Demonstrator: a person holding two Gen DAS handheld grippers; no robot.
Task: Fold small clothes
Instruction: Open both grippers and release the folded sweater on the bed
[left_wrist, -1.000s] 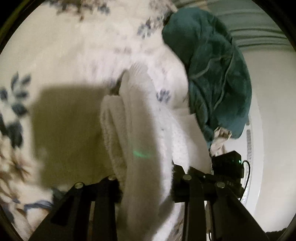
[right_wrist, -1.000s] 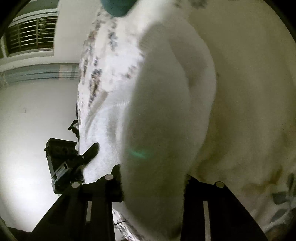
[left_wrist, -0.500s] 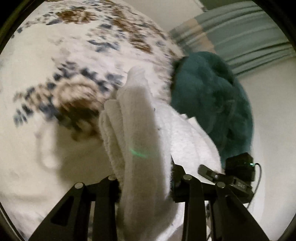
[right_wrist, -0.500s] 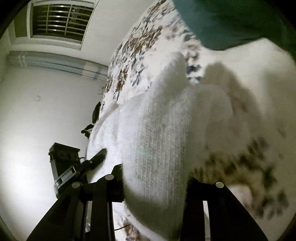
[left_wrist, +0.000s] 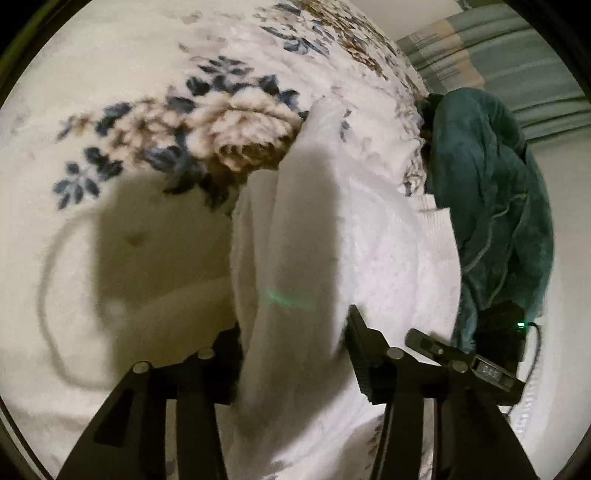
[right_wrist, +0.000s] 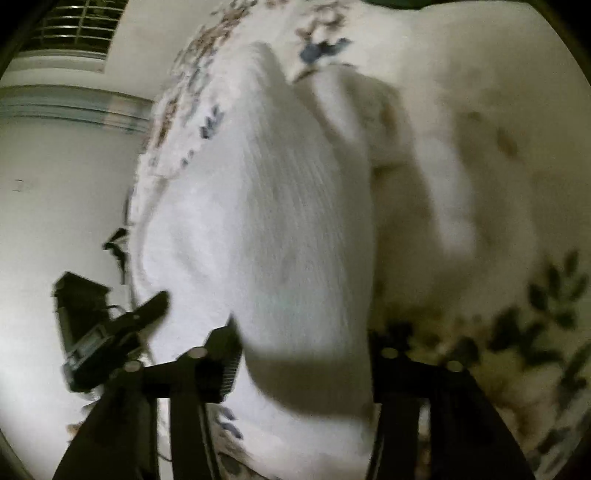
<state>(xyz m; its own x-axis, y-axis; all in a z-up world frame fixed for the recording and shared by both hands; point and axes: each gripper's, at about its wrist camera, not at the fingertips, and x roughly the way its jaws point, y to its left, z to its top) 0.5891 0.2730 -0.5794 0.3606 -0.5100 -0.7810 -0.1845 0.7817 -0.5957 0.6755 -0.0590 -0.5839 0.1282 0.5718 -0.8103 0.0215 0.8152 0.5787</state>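
Room is dim, warm yellowish cast in both views. Left wrist view: hard dark shadow on the floral blanket (left_wrist: 155, 122) left of the white garment (left_wrist: 306, 236), so the light comes from the right side. Small green glint on the garment fold, green LED lit on the other gripper's body (left_wrist: 521, 325) (tiny, slightly bloomed). Print fairly sharp at centre, smeared toward the rim. Right wrist view is softer: motion blur across the blanket's right half, leaves streaked, wall (right_wrist: 55, 192) blown out pale. Strong fisheye bending and black vignette at all corners.
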